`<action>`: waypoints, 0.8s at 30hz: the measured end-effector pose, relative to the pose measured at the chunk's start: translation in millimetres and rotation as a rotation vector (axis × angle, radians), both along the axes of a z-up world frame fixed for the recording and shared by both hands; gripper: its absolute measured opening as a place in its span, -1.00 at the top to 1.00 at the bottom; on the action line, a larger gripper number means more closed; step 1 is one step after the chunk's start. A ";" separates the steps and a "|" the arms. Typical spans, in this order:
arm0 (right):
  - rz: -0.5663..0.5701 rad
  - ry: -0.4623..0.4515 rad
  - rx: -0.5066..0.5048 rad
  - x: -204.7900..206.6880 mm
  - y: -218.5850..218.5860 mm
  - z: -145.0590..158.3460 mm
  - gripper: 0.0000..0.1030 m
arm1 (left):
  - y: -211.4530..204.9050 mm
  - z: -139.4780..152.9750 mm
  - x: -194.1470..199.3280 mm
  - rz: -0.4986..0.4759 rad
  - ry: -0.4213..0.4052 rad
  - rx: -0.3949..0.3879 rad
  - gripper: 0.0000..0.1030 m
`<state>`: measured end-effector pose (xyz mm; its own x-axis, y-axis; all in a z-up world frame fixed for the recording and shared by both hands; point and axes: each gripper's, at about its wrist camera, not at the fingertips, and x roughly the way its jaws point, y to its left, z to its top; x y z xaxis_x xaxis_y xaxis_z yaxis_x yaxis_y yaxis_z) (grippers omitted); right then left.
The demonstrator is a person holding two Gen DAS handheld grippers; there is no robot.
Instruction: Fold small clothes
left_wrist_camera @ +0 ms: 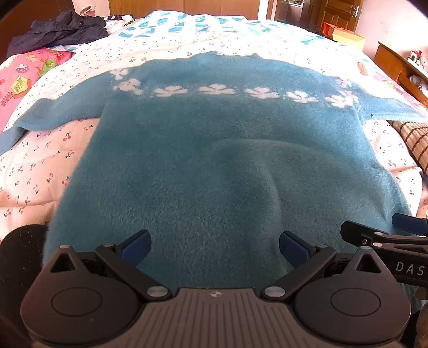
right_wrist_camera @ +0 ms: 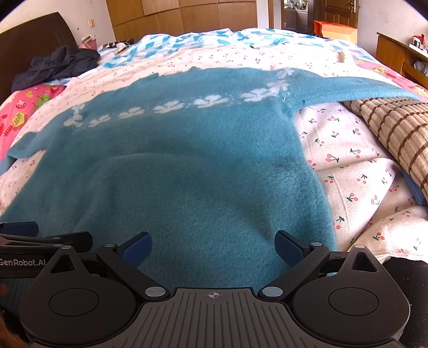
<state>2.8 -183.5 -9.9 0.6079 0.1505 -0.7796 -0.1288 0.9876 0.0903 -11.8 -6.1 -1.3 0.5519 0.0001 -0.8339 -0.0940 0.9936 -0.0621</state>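
Room: a bedroom with wooden wardrobe doors along the far wall and a wooden door at the far right.
Surface: a bed [right_wrist_camera: 347, 171] under a white quilt printed with small cherries; this soft, wide surface serves as the folding table.
Landmark: a fuzzy teal sweater [left_wrist_camera: 214, 150] with a band of white flowers across the chest; every place below is given relative to it.
Sweater position: it lies on the quilt, collar at the far end and hem toward the cameras, both sleeves stretched out to the sides. That spread-out layout suits a fold that has not yet begun.
Fold state: a shallow raised ridge crosses the lower body of the sweater; no sleeve is turned in.
Left gripper [left_wrist_camera: 215, 247]: it hovers over the near hem, jaws spread wide, holding nothing.
Right gripper [right_wrist_camera: 214, 247]: it is over the hem just beside the left one, jaws likewise wide apart and empty. Both sit at the hem, probably to pinch its edge.
Beyond the collar: a blue-and-white patterned blanket [left_wrist_camera: 174, 25].
Far left of the sweater: a dark jacket [left_wrist_camera: 58, 29] in a heap.
Right of the sweater: a brown checked cloth [right_wrist_camera: 396, 128] partly under the right sleeve.
Writing: "GenRobot.AI" on the left gripper's side, seen from the right wrist; "DAS" on the right gripper's side, cut off at the frame edge.
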 end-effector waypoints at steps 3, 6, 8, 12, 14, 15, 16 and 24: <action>0.000 -0.002 0.002 -0.4 0.2 0.6 -0.91 | -0.6 1.0 -1.2 0.001 -0.007 0.005 -1.00; 0.000 0.000 0.004 0.3 -0.1 0.7 -0.91 | -1.3 1.6 -2.2 0.000 -0.008 0.007 -1.00; 0.000 -0.001 0.004 0.0 -0.2 0.7 -0.91 | -1.2 1.8 -2.0 0.000 -0.008 0.006 -1.00; -0.003 -0.005 0.005 -0.6 0.3 1.0 -0.91 | -1.3 2.9 -2.1 -0.003 -0.012 0.006 -1.00; -0.005 -0.004 0.007 -0.6 0.5 0.8 -0.91 | -0.8 3.2 -1.7 -0.004 -0.013 0.003 -1.00; -0.006 -0.003 0.010 -0.6 0.4 0.8 -0.91 | -0.7 3.2 -1.6 -0.004 -0.013 0.002 -1.00; -0.006 -0.002 0.012 -0.6 0.1 0.7 -0.91 | -0.5 3.4 -1.6 -0.004 -0.013 0.000 -1.00; -0.009 -0.005 0.010 -0.3 -0.1 0.8 -0.91 | -1.1 3.2 -0.5 -0.004 -0.011 -0.003 -0.99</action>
<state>2.5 -183.6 -9.0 0.6128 0.1532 -0.7753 -0.1206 0.9877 0.0998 -12.2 -7.2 1.8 0.5612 -0.0045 -0.8277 -0.0895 0.9938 -0.0661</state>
